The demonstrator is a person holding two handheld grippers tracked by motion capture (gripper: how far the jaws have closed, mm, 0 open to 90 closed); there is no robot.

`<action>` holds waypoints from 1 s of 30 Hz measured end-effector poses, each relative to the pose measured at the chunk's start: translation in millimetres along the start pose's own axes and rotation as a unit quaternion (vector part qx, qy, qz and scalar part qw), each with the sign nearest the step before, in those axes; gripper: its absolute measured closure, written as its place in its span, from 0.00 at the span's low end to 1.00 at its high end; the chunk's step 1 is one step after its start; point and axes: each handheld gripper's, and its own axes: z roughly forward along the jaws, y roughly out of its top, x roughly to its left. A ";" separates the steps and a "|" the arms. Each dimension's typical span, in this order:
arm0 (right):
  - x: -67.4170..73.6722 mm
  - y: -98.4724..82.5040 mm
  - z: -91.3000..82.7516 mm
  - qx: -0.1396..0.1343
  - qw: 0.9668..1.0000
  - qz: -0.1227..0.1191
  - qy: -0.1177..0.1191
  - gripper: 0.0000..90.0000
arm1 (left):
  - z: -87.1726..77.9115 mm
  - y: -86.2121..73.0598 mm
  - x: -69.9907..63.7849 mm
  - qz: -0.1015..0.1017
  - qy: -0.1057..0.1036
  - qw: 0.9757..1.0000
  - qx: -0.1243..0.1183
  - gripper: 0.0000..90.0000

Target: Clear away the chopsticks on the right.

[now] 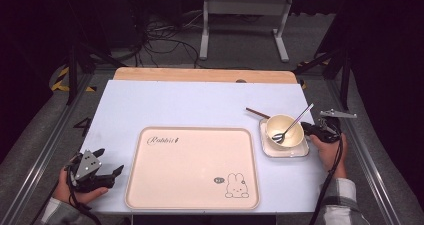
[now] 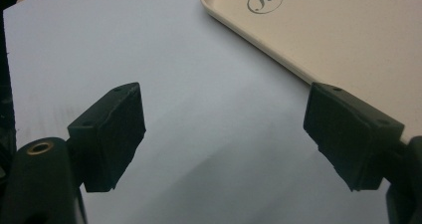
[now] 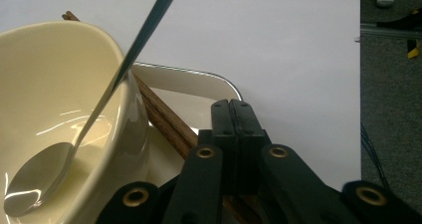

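a cream bowl (image 3: pixel 59 109) holding a spoon (image 3: pixel 37 176) is seen just beside the clenched right gripper (image 3: pixel 233 115); wooden chopsticks (image 3: pixel 166 119) pass under its jaws. the left gripper (image 2: pixel 224 134) is held released over bare bench (image 2: pixel 124 40).

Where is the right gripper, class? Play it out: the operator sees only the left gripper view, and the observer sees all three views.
Observer: The right gripper is at the right side of the table, beside a square dish with a cream bowl on it.
Operator: Are its jaws open?
Observer: No. The right gripper view shows them shut together, with nothing visible between the pads.
Operator: Is anything close to them?
Observer: Brown chopsticks lie across the dish next to the bowl and run under the gripper.
Operator: Is anything in the bowl?
Observer: A metal spoon, with its handle leaning out over the rim.
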 end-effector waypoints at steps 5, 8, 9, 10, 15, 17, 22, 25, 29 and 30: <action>4.0 -1.0 -0.1 0.007 1.000 -0.015 0.002 1.00 | -0.1 0.2 0.0 0.002 -0.001 1.000 0.000 0.19; 5.9 -1.5 -0.2 0.011 1.000 -0.022 0.002 1.00 | -0.2 0.3 -0.1 0.003 -0.001 1.000 0.000 0.19; 6.1 -1.8 -0.8 0.012 1.000 -0.023 0.003 1.00 | -0.4 0.3 0.0 0.003 -0.001 1.000 0.000 0.19; 6.2 -2.1 -1.4 0.012 1.000 -0.023 0.003 1.00 | -0.6 0.3 0.0 0.004 0.000 1.000 0.000 0.19; 5.1 -4.5 -6.3 0.012 1.000 -0.026 0.005 1.00 | -1.0 0.5 -0.6 0.004 0.000 1.000 0.000 0.19; 5.0 -5.1 -7.2 0.011 1.000 -0.024 0.004 1.00 | -1.2 0.6 -0.5 0.006 0.000 1.000 0.000 0.19; 2.4 -6.9 -11.1 0.009 1.000 -0.024 0.002 0.98 | -1.6 0.4 -0.5 0.006 0.000 1.000 -0.002 0.20; 0.9 -8.5 -12.9 0.012 1.000 -0.026 0.001 0.96 | -1.7 0.5 -0.2 0.006 0.000 1.000 -0.002 0.20; 2.1 -8.3 -19.2 0.010 0.999 -0.043 -0.012 0.93 | -1.7 0.4 -0.1 0.006 0.000 1.000 -0.001 0.20; 1.9 -8.3 -21.0 0.009 0.999 -0.047 -0.015 0.93 | -1.7 0.4 -0.1 0.006 -0.001 1.000 -0.001 0.20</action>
